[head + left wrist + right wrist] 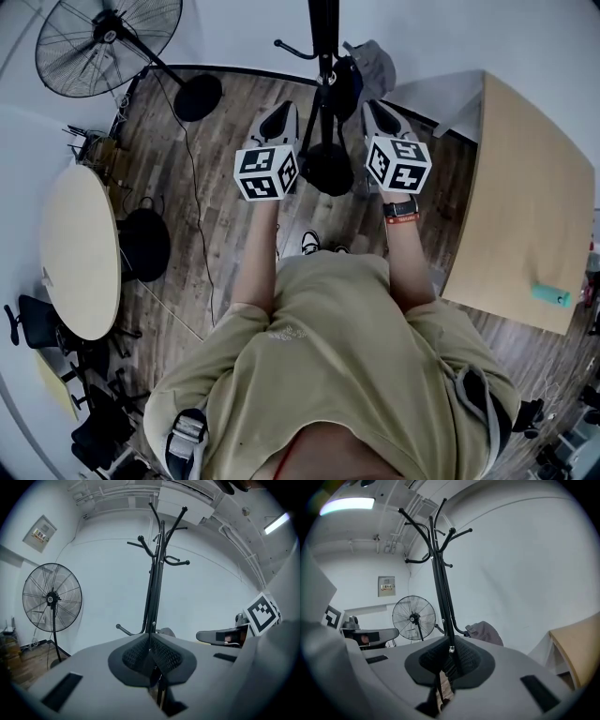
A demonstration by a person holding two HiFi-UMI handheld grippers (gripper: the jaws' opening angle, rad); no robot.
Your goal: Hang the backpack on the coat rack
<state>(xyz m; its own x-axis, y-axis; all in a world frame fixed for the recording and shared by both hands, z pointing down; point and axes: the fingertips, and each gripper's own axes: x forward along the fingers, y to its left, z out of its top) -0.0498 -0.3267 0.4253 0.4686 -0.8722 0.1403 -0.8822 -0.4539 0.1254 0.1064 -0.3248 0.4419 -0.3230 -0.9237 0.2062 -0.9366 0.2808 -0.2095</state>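
The black coat rack [323, 37] stands straight ahead of me, its round base [326, 169] on the wood floor between my two grippers. A grey backpack [373, 64] hangs from a low hook on its right side; it also shows in the right gripper view [486, 632], and a sliver of it in the left gripper view [165, 631]. My left gripper [284, 108] and right gripper [378, 111] are held side by side, pointing at the rack and apart from it. In each gripper's own view the pads meet, left gripper [151, 656], right gripper [450, 660], with nothing between them.
A standing fan [108, 42] is at the back left, its cable running across the floor. A round table [80, 248] and a black stool [145, 244] are on the left. A wooden table [520, 206] with a teal object [551, 295] is on the right.
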